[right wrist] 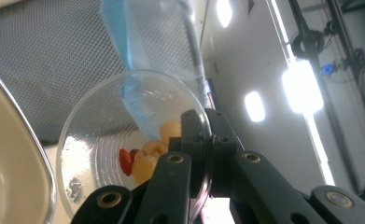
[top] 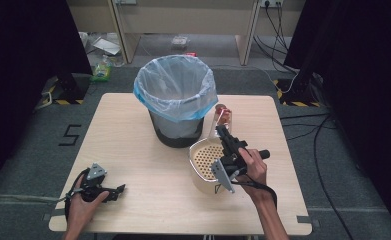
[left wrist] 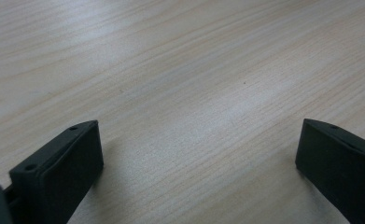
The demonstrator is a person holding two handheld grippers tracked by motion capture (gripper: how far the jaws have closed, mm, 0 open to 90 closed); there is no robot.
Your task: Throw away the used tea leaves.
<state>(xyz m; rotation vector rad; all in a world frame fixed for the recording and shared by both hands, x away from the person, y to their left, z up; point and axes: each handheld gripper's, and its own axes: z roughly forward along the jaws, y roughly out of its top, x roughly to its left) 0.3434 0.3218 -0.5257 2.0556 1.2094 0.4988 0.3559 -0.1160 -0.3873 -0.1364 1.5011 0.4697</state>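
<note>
My right gripper [top: 224,132] is shut on the rim of a clear plastic cup [top: 222,116], which is held tilted above the table to the right of the bin. In the right gripper view the jaws pinch the rim of the cup [right wrist: 96,135], one inside and one outside. Yellow and red pieces [right wrist: 145,161] lie inside it against the lower wall. A cream strainer basket [top: 203,159] with a perforated bottom sits just below and left of the cup. My left gripper [top: 117,192] rests on the table at the front left, open, with bare wood between its jaws [left wrist: 199,140].
A dark waste bin [top: 175,100] lined with a pale blue bag stands at the table's back centre, right beside the cup. The wooden table [top: 133,150] has bare room at left and front. Cables and clutter lie on the floor behind.
</note>
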